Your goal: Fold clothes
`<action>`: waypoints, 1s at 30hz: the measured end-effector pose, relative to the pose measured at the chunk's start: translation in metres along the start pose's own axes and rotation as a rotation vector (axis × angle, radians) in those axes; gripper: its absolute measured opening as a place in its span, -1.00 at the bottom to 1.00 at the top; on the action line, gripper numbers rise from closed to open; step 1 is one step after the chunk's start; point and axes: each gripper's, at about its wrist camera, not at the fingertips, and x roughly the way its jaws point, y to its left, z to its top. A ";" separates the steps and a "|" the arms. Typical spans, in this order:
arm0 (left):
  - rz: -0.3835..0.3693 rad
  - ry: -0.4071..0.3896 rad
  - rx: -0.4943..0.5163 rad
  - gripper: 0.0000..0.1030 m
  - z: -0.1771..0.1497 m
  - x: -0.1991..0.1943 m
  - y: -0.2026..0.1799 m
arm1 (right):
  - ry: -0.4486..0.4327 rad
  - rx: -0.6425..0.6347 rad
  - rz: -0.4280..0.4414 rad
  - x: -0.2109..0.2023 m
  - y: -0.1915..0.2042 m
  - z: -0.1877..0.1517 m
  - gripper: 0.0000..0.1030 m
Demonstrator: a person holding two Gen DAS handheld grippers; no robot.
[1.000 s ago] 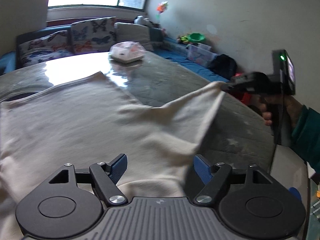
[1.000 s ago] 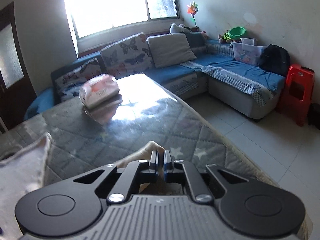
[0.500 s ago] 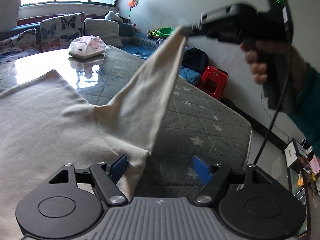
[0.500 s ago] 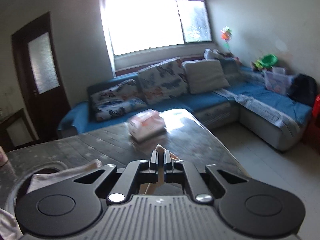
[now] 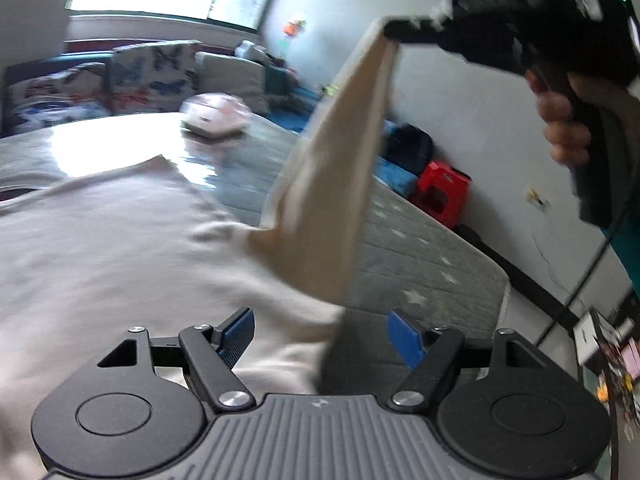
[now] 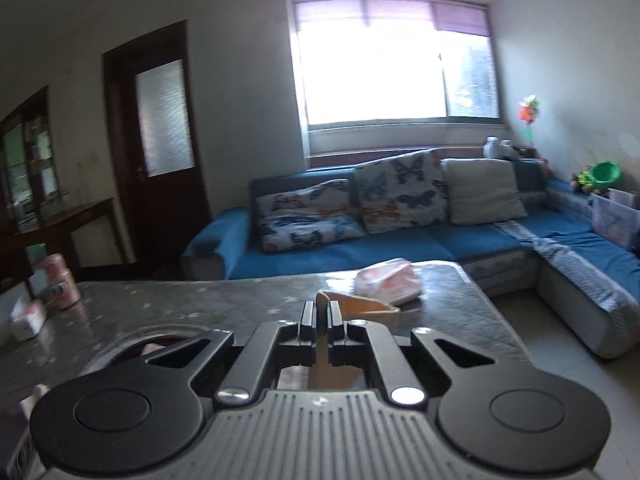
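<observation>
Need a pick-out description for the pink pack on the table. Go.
Start at the long grey star-quilted table in front of the blue corner sofa. At the table's far end, toward the window, lies a soft pink-and-white plastic-wrapped pack. It is the only pink bundle there; the cream cotton garment lies nearer, spread flat.

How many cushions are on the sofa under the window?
3: a low butterfly cushion at left, a taller butterfly cushion in the middle, a plain cushion at right. Others may be hidden.

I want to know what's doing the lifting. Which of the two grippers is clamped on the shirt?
The right gripper: shut on the cream shirt, holding a corner up. The left gripper is open, gripping nothing.
</observation>
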 end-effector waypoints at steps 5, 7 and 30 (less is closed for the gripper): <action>0.112 -0.044 -0.085 0.49 -0.010 -0.043 0.041 | 0.030 -0.037 0.111 0.012 0.041 -0.004 -0.92; 0.144 -0.056 -0.112 0.49 -0.015 -0.056 0.052 | 0.051 -0.054 0.158 0.020 0.059 -0.008 -0.92; 0.258 -0.110 -0.254 0.50 -0.053 -0.112 0.092 | 0.401 -0.243 0.438 0.067 0.182 -0.131 -0.73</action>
